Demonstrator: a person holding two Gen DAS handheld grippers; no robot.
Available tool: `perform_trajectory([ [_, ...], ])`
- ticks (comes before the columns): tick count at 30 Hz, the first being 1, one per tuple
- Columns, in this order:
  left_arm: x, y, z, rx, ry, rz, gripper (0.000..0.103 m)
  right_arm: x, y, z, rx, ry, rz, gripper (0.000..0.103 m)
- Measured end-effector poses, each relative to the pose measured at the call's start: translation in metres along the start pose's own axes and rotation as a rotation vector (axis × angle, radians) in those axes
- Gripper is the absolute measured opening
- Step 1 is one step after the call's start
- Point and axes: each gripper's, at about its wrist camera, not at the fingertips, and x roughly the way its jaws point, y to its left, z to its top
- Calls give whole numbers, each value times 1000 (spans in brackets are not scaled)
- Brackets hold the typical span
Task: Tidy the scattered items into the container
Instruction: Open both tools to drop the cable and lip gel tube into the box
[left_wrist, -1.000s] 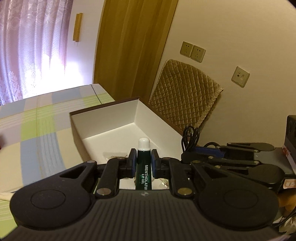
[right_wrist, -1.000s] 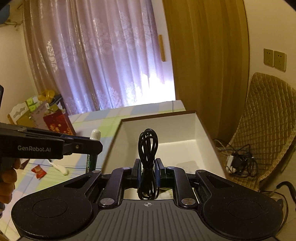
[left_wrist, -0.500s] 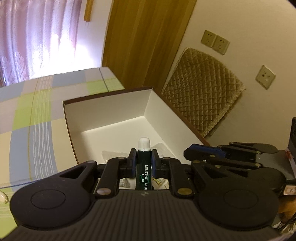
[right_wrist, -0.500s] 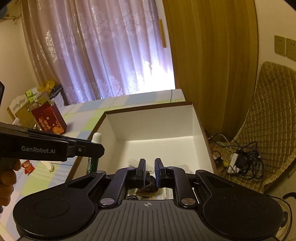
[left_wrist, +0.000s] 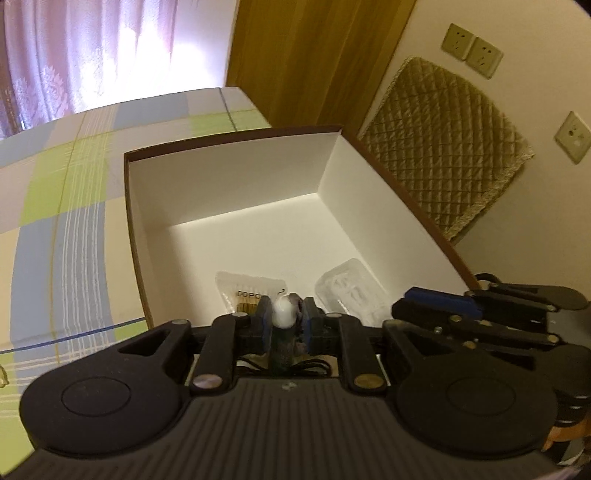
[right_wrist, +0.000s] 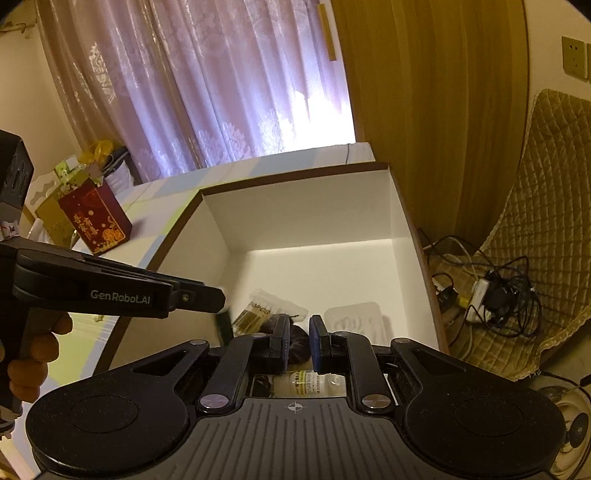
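Observation:
The white box with a brown rim (left_wrist: 236, 147) (right_wrist: 295, 173) lies under both grippers. My left gripper (left_wrist: 287, 317) (right_wrist: 218, 299) hangs over its near end. The lip gel tube (left_wrist: 283, 316) sits low between the fingers, which are slightly apart. It shows as a dark blur (right_wrist: 223, 325) under the tip. My right gripper (right_wrist: 297, 343) (left_wrist: 406, 302) stands open and empty above a dark roundish item (right_wrist: 293, 341). Black cable strands (left_wrist: 317, 365) lie on the box floor. A swab packet (left_wrist: 243, 291) (right_wrist: 258, 314) and a clear plastic case (left_wrist: 347, 288) (right_wrist: 354, 321) also rest inside.
The box sits on a checked bedsheet (left_wrist: 74, 184). A red gift bag (right_wrist: 96, 218) stands at the left. A quilted chair (left_wrist: 443, 147) is on the right, with a power strip and tangled cables (right_wrist: 491, 295) on its seat. A person's hand (right_wrist: 33, 350) holds the left gripper.
The right gripper dropped the black cable into the box and stays open. Both grippers moved further over the box. The lip gel tube has slipped down between the left fingers.

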Motion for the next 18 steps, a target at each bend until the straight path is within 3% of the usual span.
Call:
perform_trajectory([
  [3, 0, -1, 0, 2, 1, 13, 35, 5, -2, 1, -6, 24, -11, 19],
  [10, -3, -3, 1, 2, 7, 32, 49, 11, 0, 2, -23, 45, -14, 19],
  [13, -7, -3, 2, -4, 6, 38, 60, 13, 2, 2, -30, 52, -21, 19],
  [14, -8, -4, 3, -4, 3, 46, 66, 12, 3, 2, -31, 54, -25, 31],
  [15, -10, -4, 3, -1, 1, 53, 68, 11, 4, 1, -32, 46, -33, 54],
  [16, -12, -5, 3, 1, -1, 58, 69, 7, 6, 0, -40, 11, -43, 103],
  [18, -15, -5, 4, -4, -2, 59, 76, 3, 12, -1, -70, -18, -35, 103],
])
